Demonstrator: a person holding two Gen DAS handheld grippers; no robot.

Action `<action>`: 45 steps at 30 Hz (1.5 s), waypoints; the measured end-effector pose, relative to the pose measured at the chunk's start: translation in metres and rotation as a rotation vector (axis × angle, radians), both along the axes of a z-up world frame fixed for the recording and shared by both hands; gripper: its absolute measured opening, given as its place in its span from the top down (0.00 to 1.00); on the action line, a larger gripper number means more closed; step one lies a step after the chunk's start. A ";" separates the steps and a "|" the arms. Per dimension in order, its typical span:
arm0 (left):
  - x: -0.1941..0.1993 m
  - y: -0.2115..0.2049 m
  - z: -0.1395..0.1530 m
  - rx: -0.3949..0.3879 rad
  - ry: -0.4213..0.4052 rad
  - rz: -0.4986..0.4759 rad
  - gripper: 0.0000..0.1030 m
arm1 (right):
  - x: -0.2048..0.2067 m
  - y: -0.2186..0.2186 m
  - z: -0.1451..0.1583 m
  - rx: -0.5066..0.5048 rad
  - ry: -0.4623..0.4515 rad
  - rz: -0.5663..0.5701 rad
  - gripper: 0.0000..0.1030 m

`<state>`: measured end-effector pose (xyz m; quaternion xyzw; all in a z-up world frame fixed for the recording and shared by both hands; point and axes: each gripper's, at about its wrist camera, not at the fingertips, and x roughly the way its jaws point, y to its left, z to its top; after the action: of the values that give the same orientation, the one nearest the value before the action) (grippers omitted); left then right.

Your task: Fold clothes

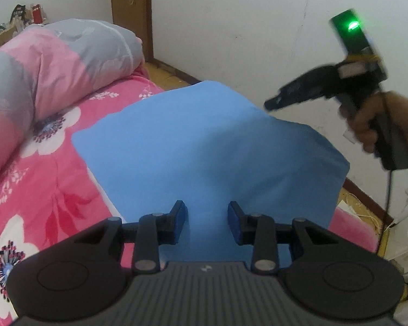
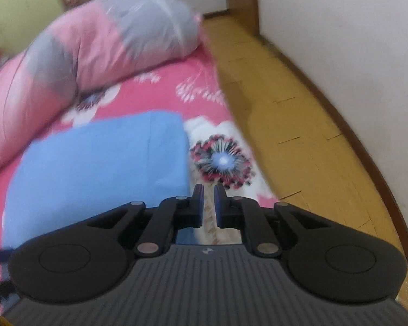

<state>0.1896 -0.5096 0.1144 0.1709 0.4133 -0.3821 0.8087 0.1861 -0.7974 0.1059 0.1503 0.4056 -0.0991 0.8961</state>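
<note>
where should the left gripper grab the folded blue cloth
Grip the near edge of the folded blue cloth, coming in low from the front. That edge lies right ahead of the open left gripper and hangs loose, while the far side lies flat on the pink floral bedsheet.

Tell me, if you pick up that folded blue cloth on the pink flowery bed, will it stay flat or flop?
The folded blue cloth would probably flop: it looks like soft fabric, sagging over the pink flowery bed. It likely feels light, being thin. Lifted by one edge, the layers might slide apart and unfold.
</note>
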 end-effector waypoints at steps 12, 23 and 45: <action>-0.020 0.015 -0.005 -0.016 0.009 0.022 0.54 | 0.078 0.051 -0.005 0.086 0.021 0.263 0.96; -0.018 0.034 -0.010 -0.079 0.115 0.086 0.53 | 0.088 0.109 0.030 0.159 -0.036 0.514 0.91; -0.019 0.096 -0.025 -0.349 0.438 0.177 0.76 | 0.174 0.234 0.020 -0.197 0.221 0.547 0.95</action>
<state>0.1706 -0.4131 0.0892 -0.0942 0.5195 -0.4033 0.7474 0.3599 -0.5631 0.1254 -0.0639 0.5146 0.0913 0.8502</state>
